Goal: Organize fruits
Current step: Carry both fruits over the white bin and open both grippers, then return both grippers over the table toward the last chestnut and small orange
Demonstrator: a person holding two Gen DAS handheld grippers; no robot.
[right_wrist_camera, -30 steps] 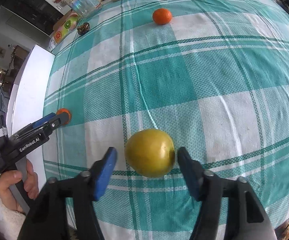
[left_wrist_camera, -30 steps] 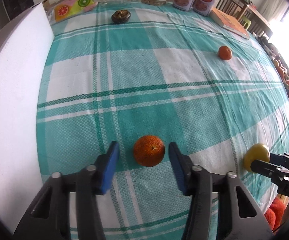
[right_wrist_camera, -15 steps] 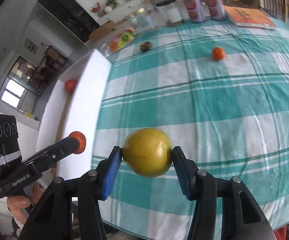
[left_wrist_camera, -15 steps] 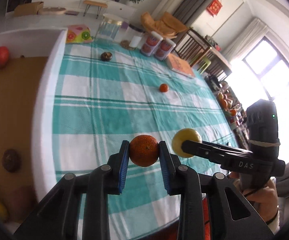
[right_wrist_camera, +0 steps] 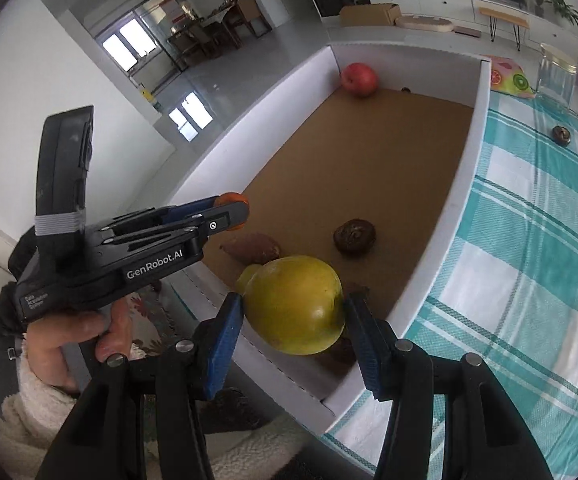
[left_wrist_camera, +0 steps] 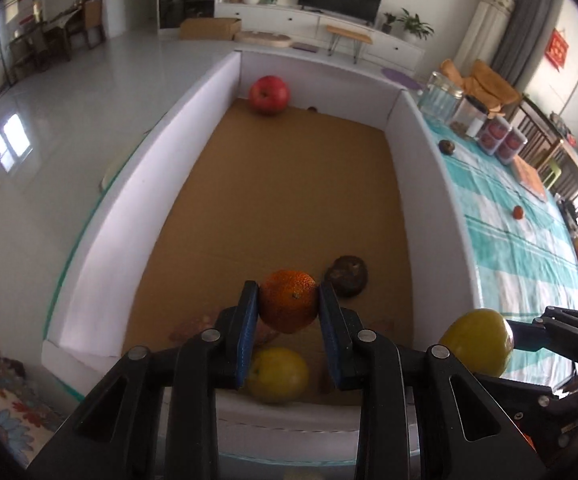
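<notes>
Left tool point(left_wrist_camera: 289, 310): clamped on an orange point(left_wrist_camera: 288, 305), both blue pads pressed against its sides. The orange hangs above the near end of a white-walled box point(left_wrist_camera: 209, 120) with a brown cardboard floor.

Right tool point(right_wrist_camera: 293, 322): clamped on a yellow-green fruit point(right_wrist_camera: 295, 305), pads against its left and right flanks. In the right wrist view this fruit sits over the near corner of the box; in the left wrist view it shows at 4 o'clock from the orange, above the box's right wall.

Box contents, left wrist view:
- a red apple point(left_wrist_camera: 269, 95) at 12 o'clock, against the far wall;
- a dark brown round fruit point(left_wrist_camera: 347, 276) at 2 o'clock from the orange, just beside it in the view;
- a yellow fruit point(left_wrist_camera: 277, 374) at 6 o'clock, on the floor beneath the left tool;
- a reddish-brown oblong item point(right_wrist_camera: 251, 247) near the left wall, best seen in the right wrist view; its kind cannot be told.

The table point(left_wrist_camera: 529, 248) carries a teal and white checked cloth at 3 o'clock from the box. On it lie a small orange fruit point(left_wrist_camera: 518, 212) and a dark round fruit point(left_wrist_camera: 446, 146), well apart.

A hand point(right_wrist_camera: 85, 328) with a fleecy white cuff grips the left tool's handle.
</notes>
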